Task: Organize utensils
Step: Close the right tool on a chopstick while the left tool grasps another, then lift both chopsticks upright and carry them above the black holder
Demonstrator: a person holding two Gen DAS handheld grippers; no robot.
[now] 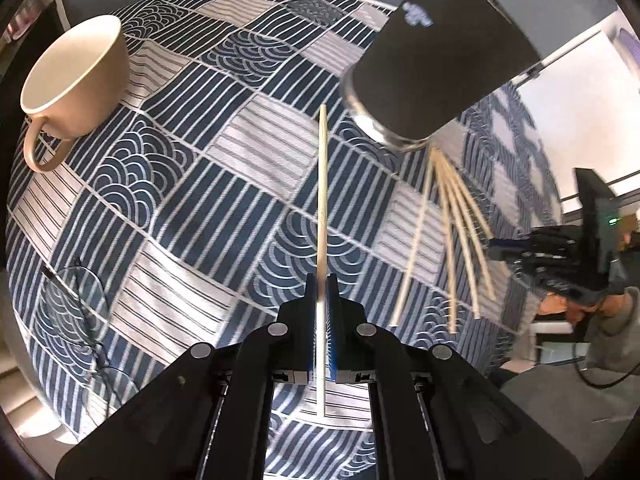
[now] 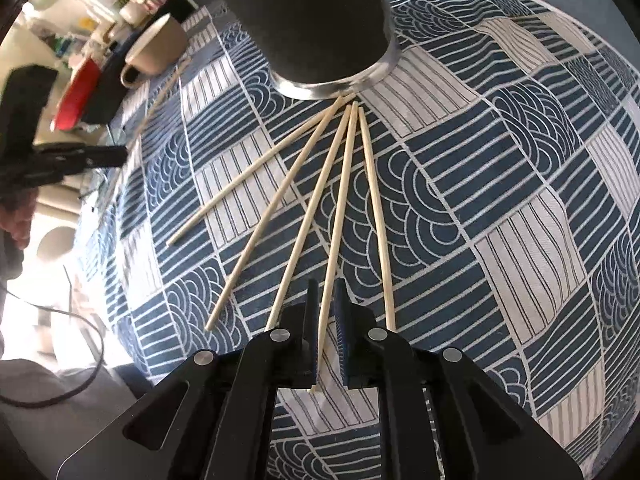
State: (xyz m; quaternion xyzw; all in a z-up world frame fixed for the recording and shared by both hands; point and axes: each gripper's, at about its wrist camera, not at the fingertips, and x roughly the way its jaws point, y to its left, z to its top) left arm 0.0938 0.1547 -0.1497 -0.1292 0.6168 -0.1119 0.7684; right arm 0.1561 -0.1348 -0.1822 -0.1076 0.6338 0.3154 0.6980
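Note:
My left gripper (image 1: pixel 321 286) is shut on one pale wooden chopstick (image 1: pixel 323 180), which points up the view toward the black tumbler (image 1: pixel 440 60). Chopstick tips poke out of the tumbler's top. Several more chopsticks (image 2: pixel 320 200) lie fanned on the patterned cloth, their far ends meeting at the tumbler's base (image 2: pixel 336 84). My right gripper (image 2: pixel 326 300) hangs over the fan with its jaws slightly apart, open. One chopstick (image 2: pixel 340 208) runs between the pads and lies on the cloth, with a gap beside it. The right gripper (image 1: pixel 500 246) also shows at the fan's right edge in the left wrist view.
A beige mug (image 1: pixel 76 80) stands at the far left of the blue-and-white tablecloth (image 1: pixel 192 208). Clear glasses (image 1: pixel 76 312) with a cord lie near the left edge. A hand and sleeve (image 1: pixel 612 312) hold the right gripper. Shelves, a red object (image 2: pixel 78 92) and clutter lie beyond the table.

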